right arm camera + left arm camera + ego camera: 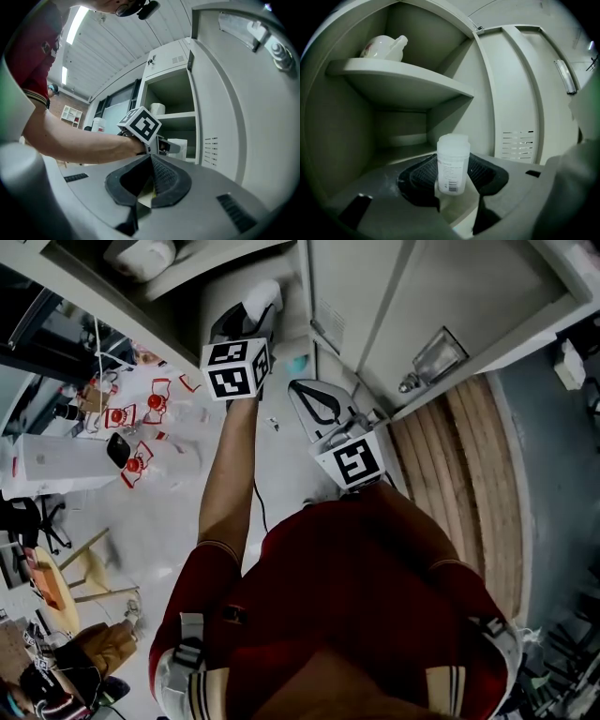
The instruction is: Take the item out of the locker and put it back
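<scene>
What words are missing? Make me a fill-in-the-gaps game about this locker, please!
1. The left gripper's jaws are shut on a clear ____.
2. The white pot stands on the ____ in the locker.
3. The right gripper's jaws are ____, with nothing between them.
Missing words: jar; shelf; shut.

Two claws point(453, 180) point(150, 176), one plastic jar point(453, 159), one white teapot point(382, 47), one shelf point(401, 77), two marker cubes point(235, 368) point(352, 462).

Dark red short-sleeved shirt point(356, 577), cuffs point(214, 547) seemingly cream-striped; black-and-white marker cubes point(235, 368).
</scene>
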Tool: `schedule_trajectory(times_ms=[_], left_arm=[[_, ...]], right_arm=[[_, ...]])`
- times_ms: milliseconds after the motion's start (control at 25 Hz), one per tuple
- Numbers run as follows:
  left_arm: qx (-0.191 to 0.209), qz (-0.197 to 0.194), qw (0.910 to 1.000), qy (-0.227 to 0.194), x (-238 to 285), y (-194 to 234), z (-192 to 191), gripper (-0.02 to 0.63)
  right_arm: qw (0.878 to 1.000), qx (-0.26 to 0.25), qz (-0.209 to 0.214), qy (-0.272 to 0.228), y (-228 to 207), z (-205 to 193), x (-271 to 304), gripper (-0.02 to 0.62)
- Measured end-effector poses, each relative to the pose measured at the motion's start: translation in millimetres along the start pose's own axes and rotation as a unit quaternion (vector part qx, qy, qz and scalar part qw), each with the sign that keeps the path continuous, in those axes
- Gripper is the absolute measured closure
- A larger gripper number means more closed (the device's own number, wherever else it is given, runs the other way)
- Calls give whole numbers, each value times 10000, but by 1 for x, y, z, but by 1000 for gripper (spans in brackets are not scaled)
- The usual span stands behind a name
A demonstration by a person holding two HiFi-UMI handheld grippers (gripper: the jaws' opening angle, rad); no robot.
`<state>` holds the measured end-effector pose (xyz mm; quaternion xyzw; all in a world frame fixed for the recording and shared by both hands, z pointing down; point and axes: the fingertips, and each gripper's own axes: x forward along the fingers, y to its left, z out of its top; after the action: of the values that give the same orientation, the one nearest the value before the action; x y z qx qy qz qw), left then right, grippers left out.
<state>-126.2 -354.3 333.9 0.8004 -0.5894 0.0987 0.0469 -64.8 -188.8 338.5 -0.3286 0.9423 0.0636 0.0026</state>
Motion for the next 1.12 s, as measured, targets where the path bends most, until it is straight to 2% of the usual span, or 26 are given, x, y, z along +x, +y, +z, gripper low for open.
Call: schedule_trajectory(times_ms=[560, 1120], left_arm=[[-79, 15, 9987, 496, 42, -7, -1, 407], [-52, -51, 9975, 707, 58, -16, -9, 407]], right_arm=[[9998, 85, -85, 126, -15, -5, 3, 598], [9999, 101, 12, 117, -15, -8, -2, 598]])
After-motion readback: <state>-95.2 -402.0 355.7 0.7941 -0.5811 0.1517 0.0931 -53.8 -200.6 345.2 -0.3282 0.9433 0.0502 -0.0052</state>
